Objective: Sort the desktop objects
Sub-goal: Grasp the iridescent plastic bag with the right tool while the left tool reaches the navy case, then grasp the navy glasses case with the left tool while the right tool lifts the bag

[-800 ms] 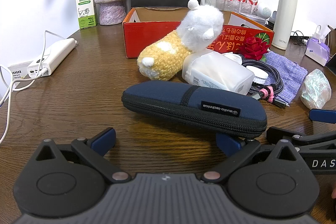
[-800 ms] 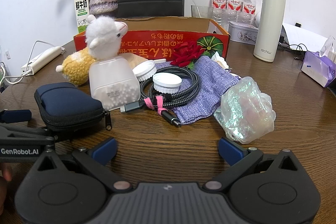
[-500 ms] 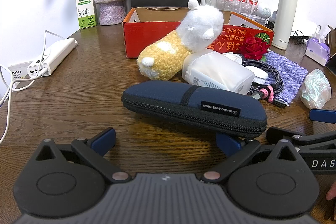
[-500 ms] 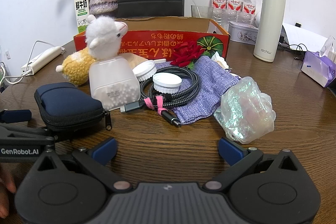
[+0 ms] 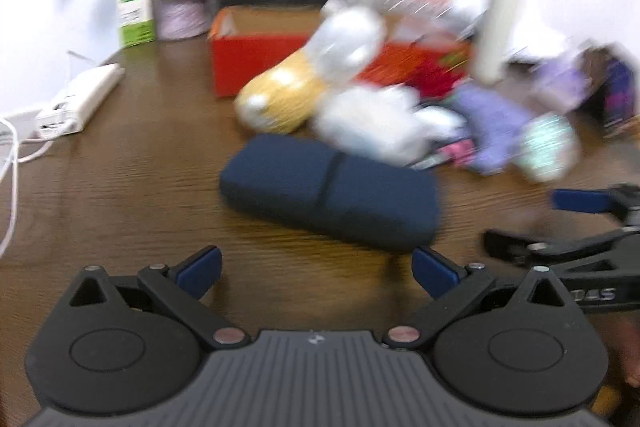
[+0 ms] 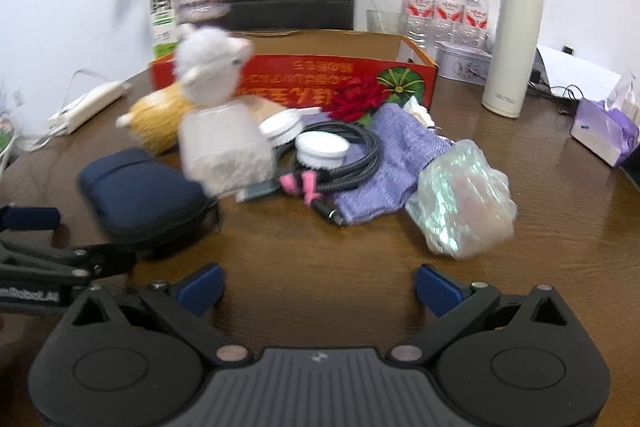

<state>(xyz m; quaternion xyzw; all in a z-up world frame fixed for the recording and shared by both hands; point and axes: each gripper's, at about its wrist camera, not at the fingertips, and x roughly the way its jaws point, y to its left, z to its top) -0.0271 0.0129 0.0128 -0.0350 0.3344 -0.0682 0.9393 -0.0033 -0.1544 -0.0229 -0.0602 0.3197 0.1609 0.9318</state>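
Nothing is sorted yet, by the look of it: the clutter lies in a heap on the wooden table (image 6: 540, 235) in front of the red cardboard box (image 6: 304, 79), whose inside shows nothing that can be made out. The left gripper (image 5: 316, 269) has its jaws spread wide with nothing between them, and it hangs just short of the dark blue zip case (image 5: 328, 199), which lies flat on the table at the near edge of the heap. The right gripper (image 6: 318, 287) is likewise spread and empty, over bare table, with the crumpled shiny bag (image 6: 460, 199) a little ahead on its right. Behind these sit a plush llama (image 6: 200, 79), a frosted white plastic container (image 6: 224, 143), a coiled black cable (image 6: 348, 155) with two white lids, a purple knitted cloth (image 6: 400, 155) and a red fabric rose (image 6: 360, 99). The step in hand looks like the approach to a first pick, most likely the case for the left gripper. The left view is smeared, so exact gaps are hard to judge. The next move calls for bringing the spread jaws across the narrow width of the case rather than its length, low enough to catch its sides, then squeezing shut before any lift toward the box.
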